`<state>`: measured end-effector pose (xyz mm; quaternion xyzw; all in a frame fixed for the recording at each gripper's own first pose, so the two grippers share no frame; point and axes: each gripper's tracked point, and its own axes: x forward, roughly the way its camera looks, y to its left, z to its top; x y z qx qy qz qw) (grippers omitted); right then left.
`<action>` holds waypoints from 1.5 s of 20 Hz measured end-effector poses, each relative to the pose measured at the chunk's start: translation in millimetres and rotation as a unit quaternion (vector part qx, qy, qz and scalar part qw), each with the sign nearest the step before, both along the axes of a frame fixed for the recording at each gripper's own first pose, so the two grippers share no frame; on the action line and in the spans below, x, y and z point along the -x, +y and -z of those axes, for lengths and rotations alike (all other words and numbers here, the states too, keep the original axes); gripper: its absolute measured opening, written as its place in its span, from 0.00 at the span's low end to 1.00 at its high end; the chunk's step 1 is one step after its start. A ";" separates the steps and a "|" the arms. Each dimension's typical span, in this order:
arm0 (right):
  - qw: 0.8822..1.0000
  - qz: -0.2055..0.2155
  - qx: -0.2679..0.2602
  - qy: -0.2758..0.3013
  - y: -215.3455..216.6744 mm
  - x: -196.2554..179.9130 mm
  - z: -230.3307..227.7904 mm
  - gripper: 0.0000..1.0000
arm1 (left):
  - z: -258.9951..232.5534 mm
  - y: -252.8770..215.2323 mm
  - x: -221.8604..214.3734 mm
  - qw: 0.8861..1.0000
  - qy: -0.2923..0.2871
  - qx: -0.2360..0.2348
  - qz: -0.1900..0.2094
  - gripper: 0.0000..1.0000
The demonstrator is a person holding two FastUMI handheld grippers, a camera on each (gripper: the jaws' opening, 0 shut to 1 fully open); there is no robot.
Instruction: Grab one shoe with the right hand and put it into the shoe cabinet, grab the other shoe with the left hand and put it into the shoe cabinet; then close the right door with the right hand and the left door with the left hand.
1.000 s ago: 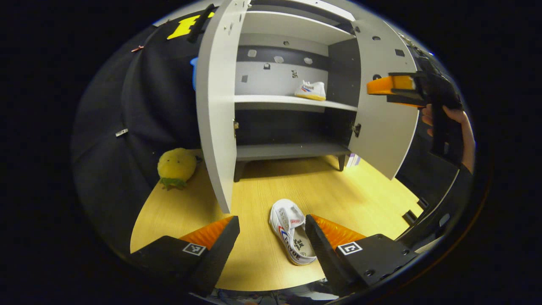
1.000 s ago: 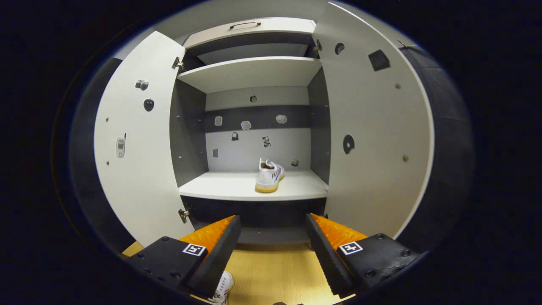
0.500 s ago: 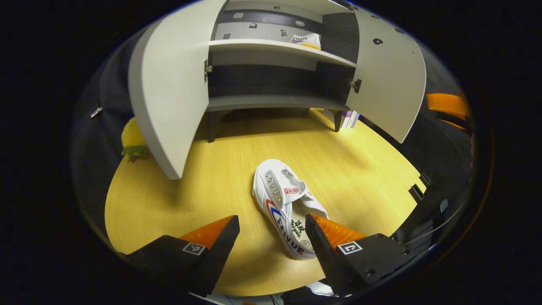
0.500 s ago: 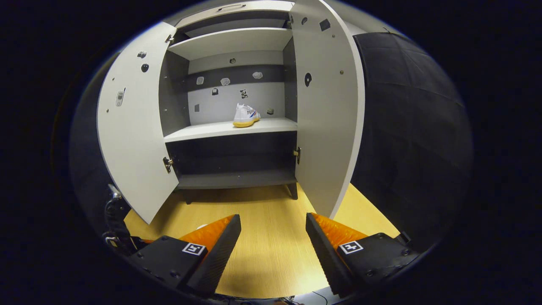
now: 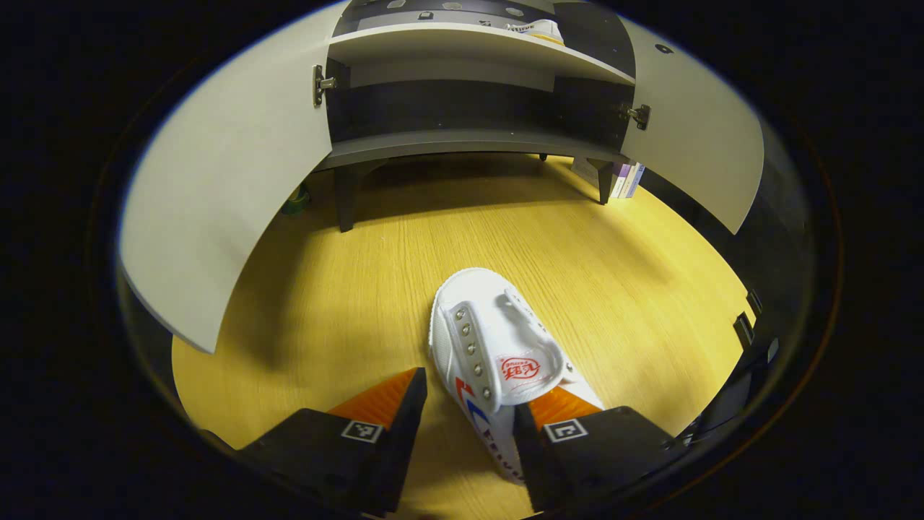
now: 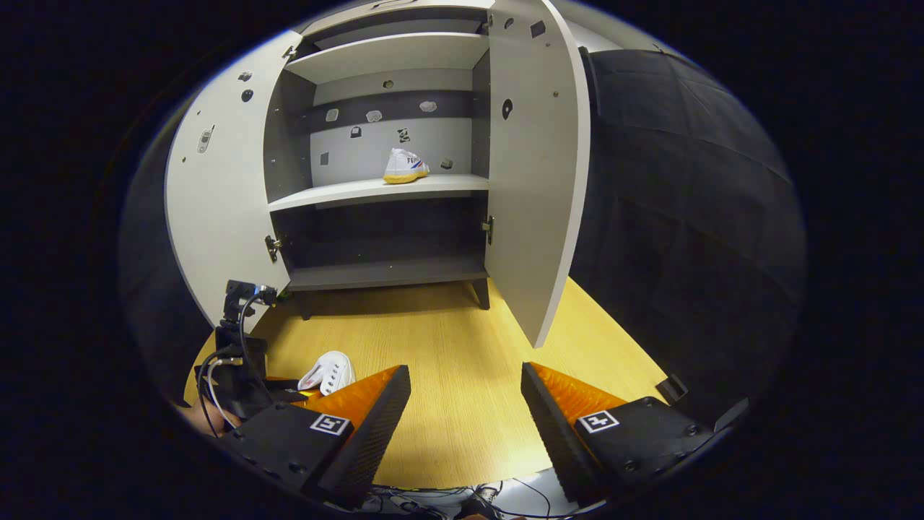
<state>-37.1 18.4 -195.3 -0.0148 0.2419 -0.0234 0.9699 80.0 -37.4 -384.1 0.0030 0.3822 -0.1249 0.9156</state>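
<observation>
Low over the wooden floor [image 5: 346,303], left gripper [image 5: 469,426] with jaws apart, straddling the heel end of a white shoe [image 5: 498,354] lying toe toward 12 o'clock; right finger [image 5: 570,426] apparently against the shoe's side, left finger [image 5: 386,404] clear of it, so not clamped. At 12 o'clock beyond the shoe, the shoe cabinet [image 5: 462,137] on short legs, left door [image 5: 224,202] swung wide toward 9 o'clock, right door [image 5: 700,166] out toward 2 o'clock. Some books [image 5: 626,180] at 1 o'clock by the cabinet leg. Farther back, right gripper [image 6: 465,404] spread wide and holding nothing above bare floor. Second shoe [image 6: 404,166] on the cabinet's middle shelf [image 6: 346,193] at 12 o'clock, both doors open. Floor shoe visible at 8 o'clock beside the other gripper's black body [image 6: 238,361].
</observation>
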 end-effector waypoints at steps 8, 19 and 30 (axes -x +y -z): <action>0.998 -0.062 0.005 0.011 10.0 -15.9 6.1 0.99 | 7.8 22.9 -9.3 0.996 0.014 -0.070 -0.045 0.09; 0.993 -0.117 0.001 -0.001 12.9 -34.3 4.8 0.98 | -64.5 14.8 -11.3 0.996 -0.025 -0.038 -0.071 0.05; 0.989 -0.129 -0.025 -0.064 -3.6 -54.5 -22.5 0.98 | -279.5 8.7 -68.0 0.986 -0.133 -0.002 -0.103 0.05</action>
